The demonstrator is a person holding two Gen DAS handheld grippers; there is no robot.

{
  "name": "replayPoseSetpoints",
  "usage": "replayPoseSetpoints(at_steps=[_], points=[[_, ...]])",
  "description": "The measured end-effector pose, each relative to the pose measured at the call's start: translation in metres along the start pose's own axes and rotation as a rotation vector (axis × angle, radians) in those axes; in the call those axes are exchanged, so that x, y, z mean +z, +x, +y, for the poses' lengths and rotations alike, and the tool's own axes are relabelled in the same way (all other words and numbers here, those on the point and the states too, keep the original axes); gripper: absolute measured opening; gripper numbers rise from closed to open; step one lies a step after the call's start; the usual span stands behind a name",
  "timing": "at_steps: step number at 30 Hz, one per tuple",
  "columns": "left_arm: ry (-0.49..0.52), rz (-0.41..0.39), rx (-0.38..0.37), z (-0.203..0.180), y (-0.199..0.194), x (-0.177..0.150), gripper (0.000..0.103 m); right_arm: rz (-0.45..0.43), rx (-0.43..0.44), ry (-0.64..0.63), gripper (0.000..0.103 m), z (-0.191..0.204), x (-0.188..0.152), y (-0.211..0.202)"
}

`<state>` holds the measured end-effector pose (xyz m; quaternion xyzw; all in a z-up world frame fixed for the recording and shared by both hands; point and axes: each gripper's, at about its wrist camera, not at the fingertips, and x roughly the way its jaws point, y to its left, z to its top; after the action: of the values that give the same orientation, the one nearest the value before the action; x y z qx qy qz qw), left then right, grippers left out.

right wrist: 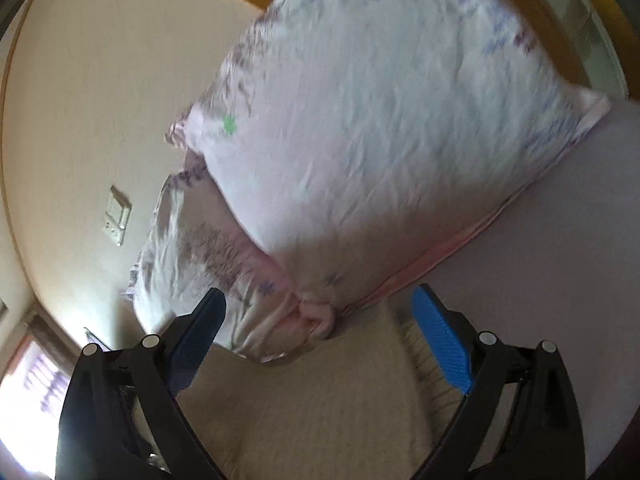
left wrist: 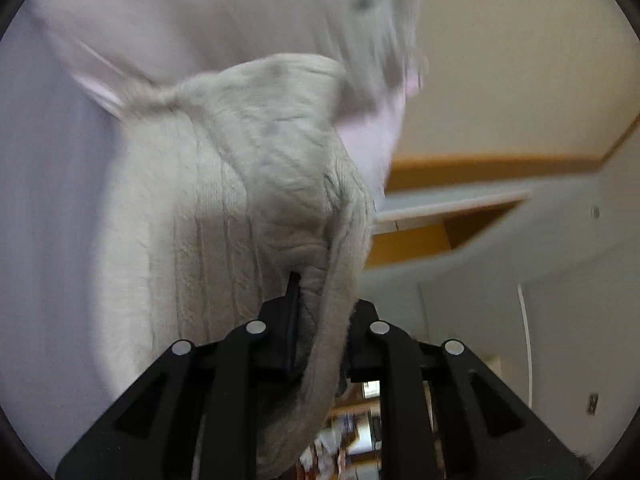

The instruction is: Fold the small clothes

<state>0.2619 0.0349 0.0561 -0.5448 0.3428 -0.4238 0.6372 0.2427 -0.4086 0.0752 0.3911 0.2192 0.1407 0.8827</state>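
The jaws of the left gripper (left wrist: 320, 300) are pinched tight on a fold of the cream knit sweater (left wrist: 256, 208), the fabric bunched between the black fingers and trailing down past them. The jaws of the right gripper (right wrist: 320, 320) stand wide apart, holding nothing, the blue pads (right wrist: 440, 340) facing each other over the same knit (right wrist: 304, 408), which lies flat below them.

The left gripper is tilted upward, lifting its fold off the pale lilac bedsheet (left wrist: 48, 208); the right one is rolled to the side, pointing low across the bed. The sweater is soft, with cable ribs and a ribbed hem. Just beyond it rests a plump pillow (right wrist: 380, 128), wrinkled, white-pink with small purple flowers, a second pillow (right wrist: 188, 248) beside it. Behind is a cream wall (right wrist: 88, 80) with a switch plate (right wrist: 117, 216).
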Motion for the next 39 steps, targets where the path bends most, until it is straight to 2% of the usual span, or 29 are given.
replayPoseSetpoints(at_steps=[2, 3, 4, 5, 7, 8, 9, 10, 11, 12, 15, 17, 19, 25, 28, 29, 30, 31, 32, 33, 35, 37, 39], points=[[-0.002, 0.083, 0.017, 0.001, 0.067, -0.009, 0.017, -0.008, -0.020, -0.009, 0.096, -0.004, 0.004, -0.003], [-0.013, 0.115, 0.038, 0.005, 0.091, -0.013, 0.021, -0.003, -0.032, -0.013, 0.096, -0.006, 0.006, -0.003], [-0.019, 0.186, 0.083, 0.011, 0.132, -0.020, 0.025, 0.007, -0.048, -0.014, 0.096, -0.011, 0.008, -0.003], [-0.025, 0.233, 0.086, 0.015, 0.154, -0.024, 0.027, 0.015, -0.063, -0.009, 0.096, -0.016, 0.010, -0.003], [-0.043, 0.278, 0.031, 0.014, 0.178, -0.029, 0.027, 0.047, -0.098, 0.018, 0.096, -0.029, 0.014, -0.002], [-0.020, 0.268, 0.011, 0.006, 0.176, -0.031, 0.027, 0.063, -0.104, 0.035, 0.096, -0.035, 0.015, -0.001], [0.007, 0.259, 0.005, 0.001, 0.171, -0.030, 0.033, 0.079, -0.106, 0.054, 0.096, -0.041, 0.016, -0.001], [0.071, 0.225, 0.025, -0.010, 0.156, -0.026, 0.037, 0.106, -0.098, 0.087, 0.096, -0.048, 0.017, 0.000], [0.114, 0.187, 0.068, -0.015, 0.143, -0.022, 0.048, 0.136, -0.083, 0.110, 0.098, -0.052, 0.016, 0.003], [0.156, 0.144, 0.141, -0.019, 0.127, -0.019, 0.055, 0.201, -0.059, 0.140, 0.101, -0.057, 0.014, 0.011], [0.254, 0.059, 0.447, -0.013, 0.079, -0.008, 0.062, 0.349, -0.077, 0.153, 0.101, -0.059, 0.001, 0.033], [0.250, 0.051, 0.554, 0.001, 0.065, -0.011, 0.063, 0.438, -0.110, 0.117, 0.101, -0.054, -0.012, 0.048], [0.217, 0.075, 0.608, 0.019, 0.051, -0.013, 0.063, 0.477, -0.132, 0.091, 0.101, -0.051, -0.021, 0.056], [0.228, 0.162, 0.649, 0.033, 0.066, -0.030, 0.072, 0.537, -0.152, 0.047, 0.101, -0.049, -0.036, 0.068], [0.223, 0.177, 0.639, 0.045, 0.059, -0.040, 0.075, 0.542, -0.140, 0.017, 0.099, -0.043, -0.042, 0.070], [0.204, 0.178, 0.619, 0.050, 0.062, -0.040, 0.075, 0.542, -0.140, 0.001, 0.088, -0.040, -0.043, 0.073], [0.202, 0.173, 0.608, 0.050, 0.068, -0.036, 0.071, 0.547, -0.143, -0.014, 0.067, -0.038, -0.045, 0.075], [0.206, 0.177, 0.593, 0.051, 0.071, -0.035, 0.067, 0.565, -0.137, -0.018, 0.058, -0.037, -0.050, 0.078], [0.205, 0.181, 0.588, 0.050, 0.074, -0.033, 0.056, 0.580, -0.117, -0.008, 0.049, -0.037, -0.054, 0.081], [0.214, 0.187, 0.579, 0.048, 0.070, -0.031, 0.048, 0.577, -0.089, -0.011, 0.045, -0.033, -0.056, 0.080], [0.224, 0.204, 0.554, 0.041, 0.062, -0.031, 0.043, 0.558, -0.011, -0.012, 0.043, -0.023, -0.057, 0.076], [0.294, 0.186, 0.564, 0.024, 0.031, -0.035, 0.043, 0.573, 0.119, 0.001, 0.042, -0.006, -0.065, 0.079], [0.382, 0.144, 0.598, 0.004, 0.000, -0.039, 0.043, 0.626, 0.175, -0.018, 0.042, 0.013, -0.082, 0.089]])
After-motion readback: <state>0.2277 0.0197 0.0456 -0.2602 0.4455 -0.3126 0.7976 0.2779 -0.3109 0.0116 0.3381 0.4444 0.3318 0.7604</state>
